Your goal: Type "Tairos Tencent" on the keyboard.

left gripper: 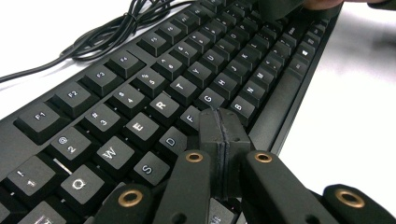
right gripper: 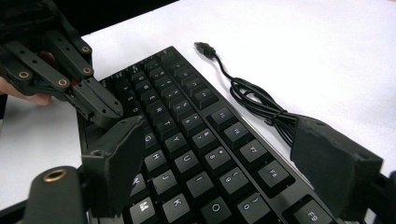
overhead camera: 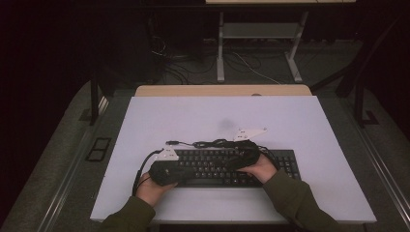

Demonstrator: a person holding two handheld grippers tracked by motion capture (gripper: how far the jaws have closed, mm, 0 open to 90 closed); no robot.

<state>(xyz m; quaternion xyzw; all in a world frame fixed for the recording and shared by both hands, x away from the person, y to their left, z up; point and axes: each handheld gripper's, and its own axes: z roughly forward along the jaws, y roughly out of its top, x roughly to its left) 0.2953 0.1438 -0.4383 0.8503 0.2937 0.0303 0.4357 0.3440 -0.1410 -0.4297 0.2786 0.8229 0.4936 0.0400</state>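
Observation:
A black keyboard lies on the white table, near its front edge. Its black cable is coiled behind it and ends in a loose USB plug. My left gripper is shut with nothing between its jaws. Its tips are low over the keys beside F and G; I cannot tell whether they touch. It also appears as the left gripper above the keyboard's front rows. My right gripper is open, its jaws standing wide above the keyboard, one over the front rows, one over the rear edge by the cable.
A person's two hands hold the grippers from the near side, the left hand and the right hand. A wooden strip borders the table's far edge. Beyond it stand a desk frame and floor cables.

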